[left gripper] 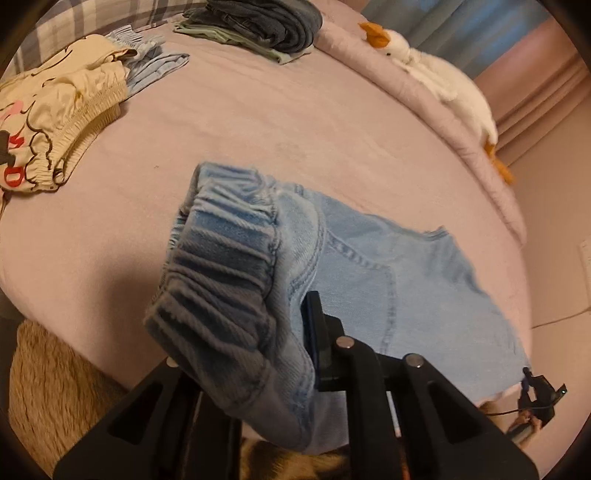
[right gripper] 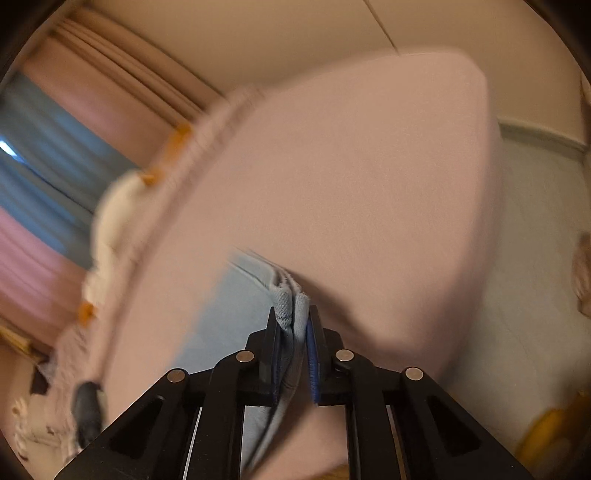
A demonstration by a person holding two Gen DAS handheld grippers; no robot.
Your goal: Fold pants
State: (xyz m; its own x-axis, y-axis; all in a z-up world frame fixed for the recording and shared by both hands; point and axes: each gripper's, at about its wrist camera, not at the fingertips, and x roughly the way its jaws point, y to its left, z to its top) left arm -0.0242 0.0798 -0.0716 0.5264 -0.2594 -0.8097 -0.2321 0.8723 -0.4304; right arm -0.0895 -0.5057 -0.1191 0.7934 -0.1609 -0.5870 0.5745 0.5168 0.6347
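Waistband (left gripper: 221, 266) in left gripper's (left gripper: 295, 332) pinch; hem (right gripper: 293, 306) in right gripper's (right gripper: 293, 325).

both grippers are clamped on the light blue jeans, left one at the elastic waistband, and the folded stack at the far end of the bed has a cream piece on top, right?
Not quite: the folded stack is topped by dark denim, as the left wrist view shows. The cream piece lies apart. Both the left gripper and right gripper do clamp the jeans.
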